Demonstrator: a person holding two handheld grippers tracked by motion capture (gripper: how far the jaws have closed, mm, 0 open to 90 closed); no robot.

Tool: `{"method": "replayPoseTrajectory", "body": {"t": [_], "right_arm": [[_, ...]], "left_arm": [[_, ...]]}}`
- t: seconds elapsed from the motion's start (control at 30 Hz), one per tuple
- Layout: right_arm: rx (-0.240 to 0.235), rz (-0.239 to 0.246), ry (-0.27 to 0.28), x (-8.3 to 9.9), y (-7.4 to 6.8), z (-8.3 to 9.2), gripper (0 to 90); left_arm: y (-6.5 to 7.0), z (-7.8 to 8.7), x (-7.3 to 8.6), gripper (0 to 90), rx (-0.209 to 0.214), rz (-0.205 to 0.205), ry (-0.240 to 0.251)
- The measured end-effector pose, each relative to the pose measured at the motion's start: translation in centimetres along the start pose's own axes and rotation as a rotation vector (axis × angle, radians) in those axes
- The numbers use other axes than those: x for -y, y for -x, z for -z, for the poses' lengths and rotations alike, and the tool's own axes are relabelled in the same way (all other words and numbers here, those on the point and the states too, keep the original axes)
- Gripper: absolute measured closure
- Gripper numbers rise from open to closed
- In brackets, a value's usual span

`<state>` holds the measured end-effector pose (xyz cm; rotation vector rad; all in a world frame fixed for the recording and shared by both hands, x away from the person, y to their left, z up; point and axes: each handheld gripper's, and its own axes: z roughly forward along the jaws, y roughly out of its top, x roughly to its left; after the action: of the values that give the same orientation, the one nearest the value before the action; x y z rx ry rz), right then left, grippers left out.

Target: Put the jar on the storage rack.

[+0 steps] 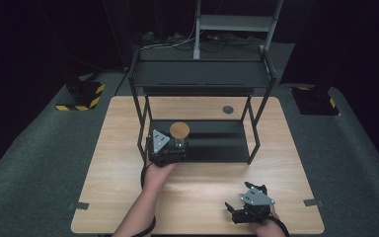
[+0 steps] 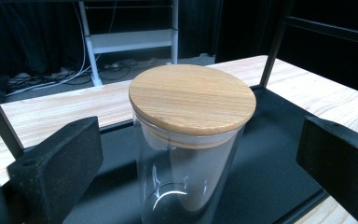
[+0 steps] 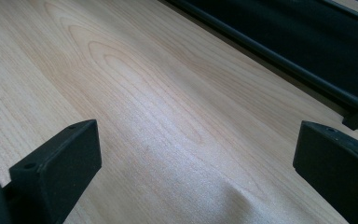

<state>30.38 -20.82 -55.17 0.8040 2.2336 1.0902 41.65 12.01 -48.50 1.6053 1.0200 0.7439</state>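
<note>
Two spread jaws flank the jar [image 2: 191, 154], left hand-held gripper [image 2: 191, 163].

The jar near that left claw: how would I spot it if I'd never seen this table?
Find the black two-level rack on the wooden table. On its lower shelf, at the left front, stands a clear glass jar between the left gripper and its open fingers. Its round wooden lid marks it.

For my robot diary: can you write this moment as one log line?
left gripper: open around glass jar, wooden lid on | jar: on rack's lower shelf | right gripper: open, over table
</note>
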Motion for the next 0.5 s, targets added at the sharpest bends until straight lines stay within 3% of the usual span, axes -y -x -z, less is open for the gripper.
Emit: {"method": "replayPoseTrajectory", "body": {"t": [0.5], "right_arm": [[0.000,-0.001,0.000,0.00,0.01,0.00,0.0]], "left_arm": [[0.08,0.57,0.07,0.7,-0.002,-0.003,-0.003]]}}
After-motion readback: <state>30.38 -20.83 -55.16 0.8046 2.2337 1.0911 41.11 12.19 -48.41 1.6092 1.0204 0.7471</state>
